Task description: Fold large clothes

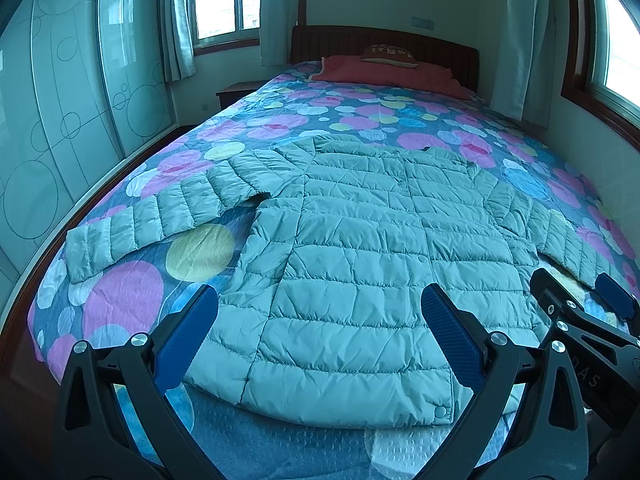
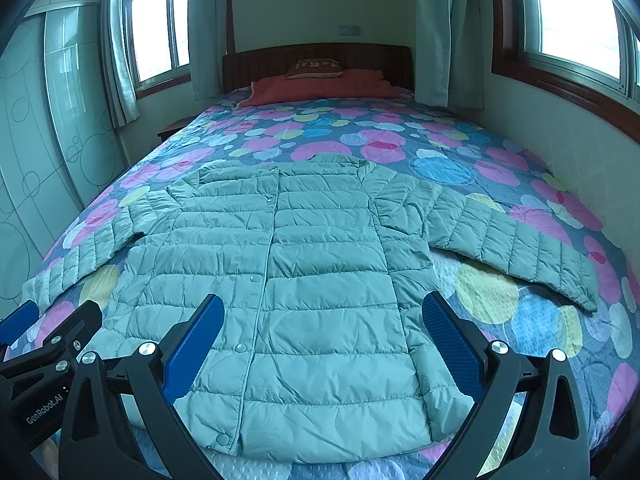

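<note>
Nearest, both tools hover over the foot of the bed, empty. Left gripper (image 1: 319,338): jaws wide apart, nothing between them, above the hem's left half. Right gripper (image 2: 323,346): jaws likewise spread and empty, above the hem's right half. Each shows at the edge of the other's view, so they sit close side by side.

Below them, the pale green quilted jacket (image 1: 360,240) lies front up on the dotted bedspread (image 2: 340,136), snaps closed down the middle, hem toward the near edge, collar toward the far end. Left sleeve (image 1: 160,216) is stretched out toward the near-left bed edge; right sleeve (image 2: 512,240) angles out right, cuff well apart from the body.

Far end: red blanket (image 2: 320,84), small brown pillow (image 2: 314,68), dark headboard (image 1: 384,42).

Judgement: no fold started yet. A sleeve likely comes first. Pinch near the cuff, taking both fabric layers, lift low, and lay it straight across the chest. The puffy shell looks slick and springy; a shallow bite may slip, and the fold may need pressing flat.
</note>
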A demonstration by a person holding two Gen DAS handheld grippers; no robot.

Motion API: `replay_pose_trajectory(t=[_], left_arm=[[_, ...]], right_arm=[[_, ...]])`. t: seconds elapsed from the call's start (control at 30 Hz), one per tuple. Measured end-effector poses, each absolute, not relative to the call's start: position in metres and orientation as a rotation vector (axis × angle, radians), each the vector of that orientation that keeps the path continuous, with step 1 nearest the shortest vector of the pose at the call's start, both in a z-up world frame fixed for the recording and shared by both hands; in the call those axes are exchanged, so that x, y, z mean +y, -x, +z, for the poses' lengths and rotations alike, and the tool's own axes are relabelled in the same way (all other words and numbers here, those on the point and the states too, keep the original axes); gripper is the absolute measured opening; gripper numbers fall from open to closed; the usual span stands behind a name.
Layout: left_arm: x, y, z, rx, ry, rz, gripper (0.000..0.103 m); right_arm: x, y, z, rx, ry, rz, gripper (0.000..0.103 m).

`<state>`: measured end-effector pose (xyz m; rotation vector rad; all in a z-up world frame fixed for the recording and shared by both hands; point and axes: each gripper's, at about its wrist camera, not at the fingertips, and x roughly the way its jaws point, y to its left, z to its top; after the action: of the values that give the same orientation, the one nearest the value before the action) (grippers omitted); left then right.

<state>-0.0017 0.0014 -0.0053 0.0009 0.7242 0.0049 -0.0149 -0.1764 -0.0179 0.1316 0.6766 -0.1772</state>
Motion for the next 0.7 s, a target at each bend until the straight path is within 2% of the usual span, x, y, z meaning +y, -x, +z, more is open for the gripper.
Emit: replay_pose_trajectory(t=[0.7], left_arm=[[0.0042,0.0029,-0.0064,0.725,-0.002,0.006,0.101]], right_arm=[[-0.1742,0.0166,-0.0227,0.677,-0.129,-0.177,0.099]])
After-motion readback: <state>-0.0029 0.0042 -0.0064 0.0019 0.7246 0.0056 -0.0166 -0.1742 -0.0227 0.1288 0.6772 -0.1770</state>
